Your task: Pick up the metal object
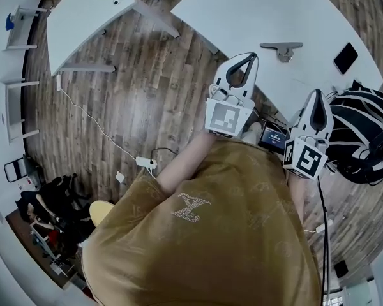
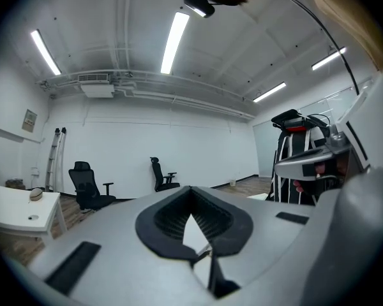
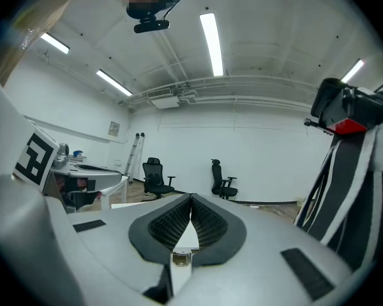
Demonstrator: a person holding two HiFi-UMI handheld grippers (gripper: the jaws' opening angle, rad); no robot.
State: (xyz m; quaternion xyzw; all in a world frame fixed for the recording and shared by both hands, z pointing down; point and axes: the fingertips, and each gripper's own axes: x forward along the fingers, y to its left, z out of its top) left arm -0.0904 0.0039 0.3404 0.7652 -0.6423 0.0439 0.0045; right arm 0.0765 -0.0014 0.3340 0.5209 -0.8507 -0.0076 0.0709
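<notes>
1. The large white table [image 1: 242,11] is taken as the reference for all positions. It stands on a wooden floor [image 1: 134,101].
2. The metal object [image 1: 281,48] is a grey, T-shaped piece. It lies flat on the table top, a little in from the table edge nearest the person. Nothing touches it.
3. The left gripper [image 1: 247,58] is held at that near edge of the table, with its tip just over the table's border. It is short of the metal object and clear of it.
4. Left jaws, from the left gripper view: closed, with the ribbed pads meeting at the tip. Only a narrow gap shows lower down. Nothing is held between them.
5. The right gripper [image 1: 316,95] is also at the near edge of the table. It sits further along the edge than the left gripper and is well apart from the metal object.
6. Right jaws, from the right gripper view: closed tip to tip and empty.
7. A black phone [image 1: 346,57] lies on the table beyond the metal object, not touching it.
8. A black-and-white striped item [image 1: 364,132] stands off the table, beside the corner closest to the right gripper. What it is cannot be determined.
9. A second white table [image 1: 89,11] stands apart from the reference table, across a strip of open floor.
</notes>
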